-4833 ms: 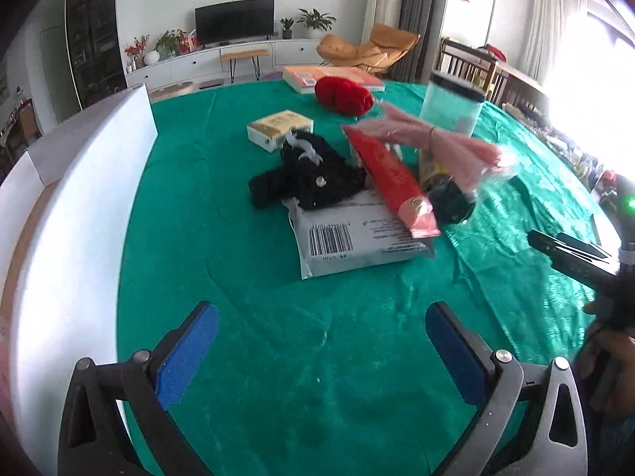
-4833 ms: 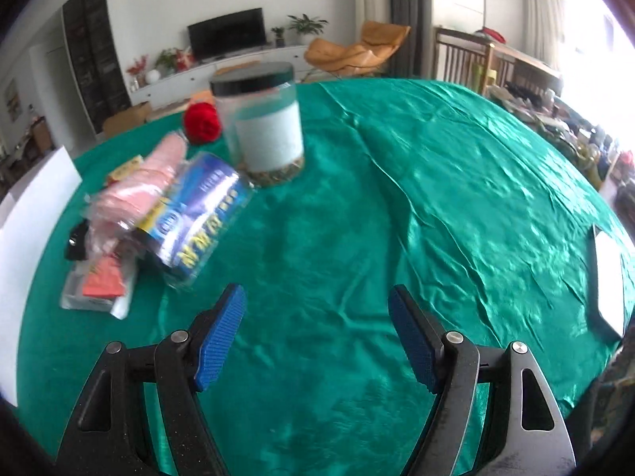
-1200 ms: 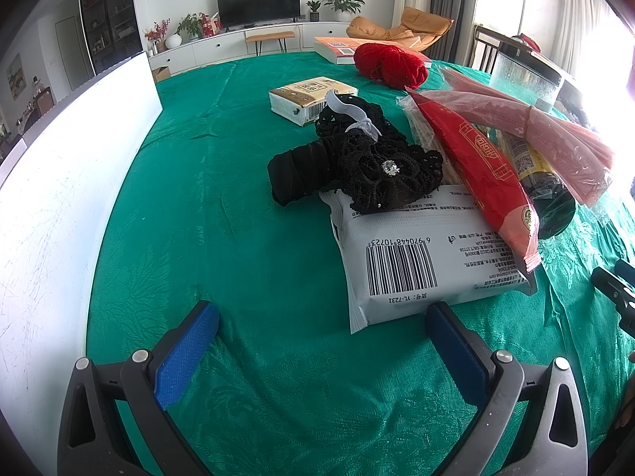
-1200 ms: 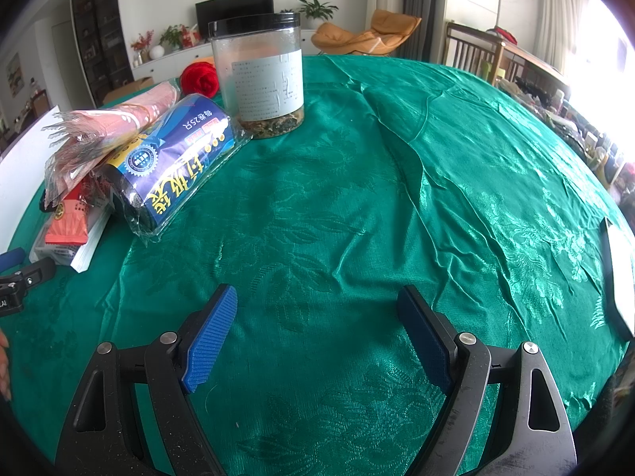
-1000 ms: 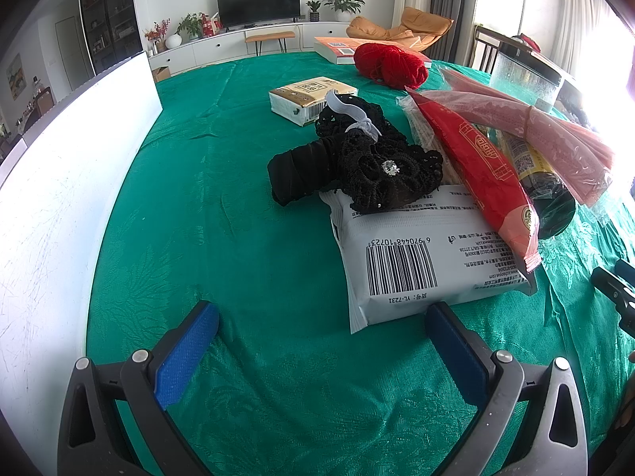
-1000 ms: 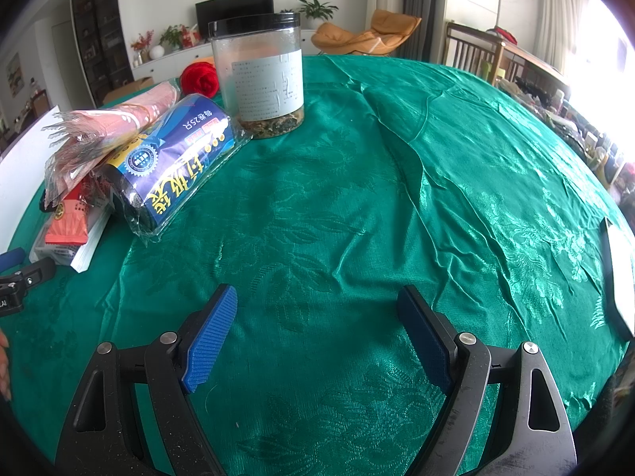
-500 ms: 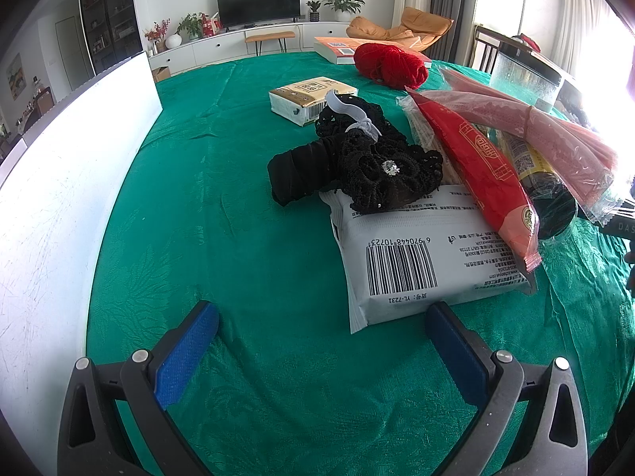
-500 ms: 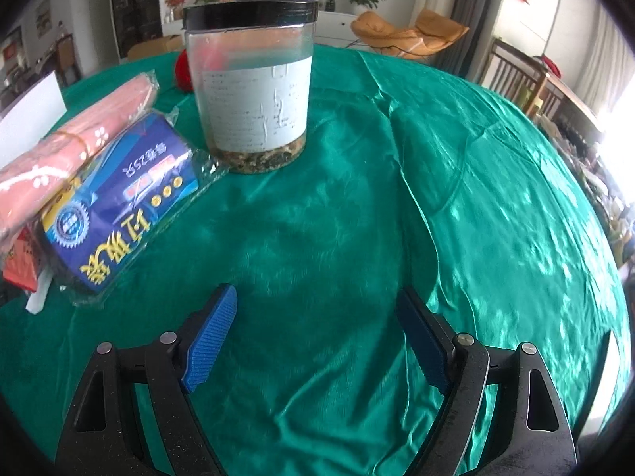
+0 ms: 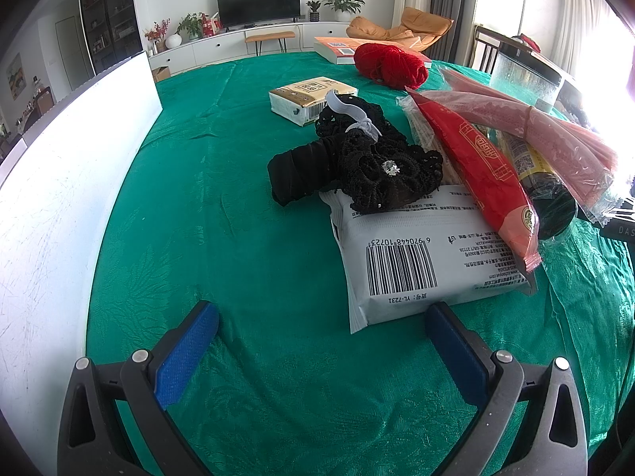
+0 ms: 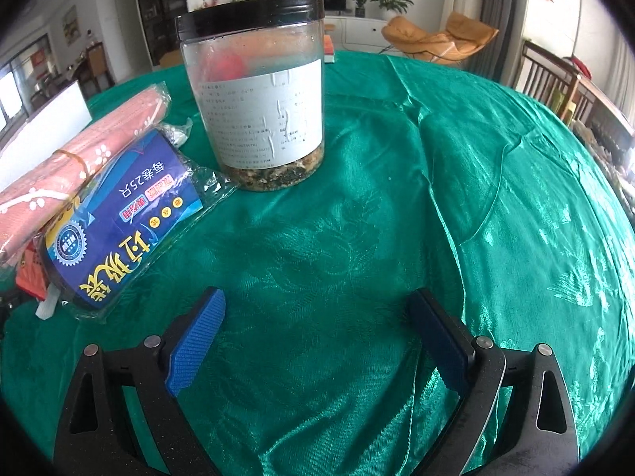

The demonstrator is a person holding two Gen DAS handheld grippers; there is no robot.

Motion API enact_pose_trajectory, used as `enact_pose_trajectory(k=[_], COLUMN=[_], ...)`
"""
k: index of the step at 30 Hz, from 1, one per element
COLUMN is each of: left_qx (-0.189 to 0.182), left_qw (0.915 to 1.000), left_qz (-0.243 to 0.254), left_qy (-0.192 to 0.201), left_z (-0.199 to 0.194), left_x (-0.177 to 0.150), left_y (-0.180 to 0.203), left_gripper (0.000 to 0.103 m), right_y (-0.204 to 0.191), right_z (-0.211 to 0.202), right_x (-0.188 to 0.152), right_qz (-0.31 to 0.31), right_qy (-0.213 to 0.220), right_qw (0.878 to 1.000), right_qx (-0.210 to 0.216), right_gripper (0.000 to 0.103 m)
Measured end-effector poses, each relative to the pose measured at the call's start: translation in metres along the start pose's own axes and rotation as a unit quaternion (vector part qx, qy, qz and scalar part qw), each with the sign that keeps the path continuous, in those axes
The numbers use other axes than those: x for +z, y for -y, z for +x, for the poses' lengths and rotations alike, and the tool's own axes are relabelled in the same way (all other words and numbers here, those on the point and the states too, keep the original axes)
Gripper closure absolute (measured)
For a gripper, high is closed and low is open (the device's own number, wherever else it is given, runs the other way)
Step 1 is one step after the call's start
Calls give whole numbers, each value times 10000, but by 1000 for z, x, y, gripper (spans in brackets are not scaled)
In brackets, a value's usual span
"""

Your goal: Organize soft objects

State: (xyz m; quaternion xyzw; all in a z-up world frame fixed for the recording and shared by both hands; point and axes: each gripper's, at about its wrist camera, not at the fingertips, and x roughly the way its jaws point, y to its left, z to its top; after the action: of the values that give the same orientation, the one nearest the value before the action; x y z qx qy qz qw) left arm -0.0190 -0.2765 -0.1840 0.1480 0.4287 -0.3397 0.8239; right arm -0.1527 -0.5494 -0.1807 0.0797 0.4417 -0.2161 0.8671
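Note:
In the left wrist view, a black lace cloth bundle (image 9: 357,166) lies on a white barcoded packet (image 9: 420,258), with a red packet (image 9: 480,174), a pink packet (image 9: 555,135), a tissue pack (image 9: 309,97) and red yarn (image 9: 391,64) around it. My left gripper (image 9: 321,341) is open and empty, just short of the white packet. In the right wrist view, my right gripper (image 10: 317,329) is open and empty, facing a clear black-lidded jar (image 10: 258,91). A blue-labelled roll (image 10: 119,230) and the pink packet (image 10: 67,166) lie to its left.
A green cloth (image 9: 222,206) covers the table. A white board (image 9: 59,182) stands along the left edge. An orange book (image 9: 337,45) lies at the far side. Chairs and a TV cabinet stand beyond the table. The cloth right of the jar (image 10: 496,198) is bare.
My right gripper has moved forward and closer to the jar and the blue roll. My left gripper has stayed still.

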Motion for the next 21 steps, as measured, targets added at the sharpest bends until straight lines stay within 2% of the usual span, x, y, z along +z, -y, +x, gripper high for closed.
enact_pose_trajectory(k=[21], left_qx=[-3], left_qw=[10000], left_qz=[-1], left_qy=[0], left_z=[0], left_x=[0], left_y=[0], left_gripper=[0], right_y=[0], right_z=[0], right_x=[0], right_qz=[-2], right_qy=[5], right_qw=[10000], right_qx=[-1], right_gripper=[7])
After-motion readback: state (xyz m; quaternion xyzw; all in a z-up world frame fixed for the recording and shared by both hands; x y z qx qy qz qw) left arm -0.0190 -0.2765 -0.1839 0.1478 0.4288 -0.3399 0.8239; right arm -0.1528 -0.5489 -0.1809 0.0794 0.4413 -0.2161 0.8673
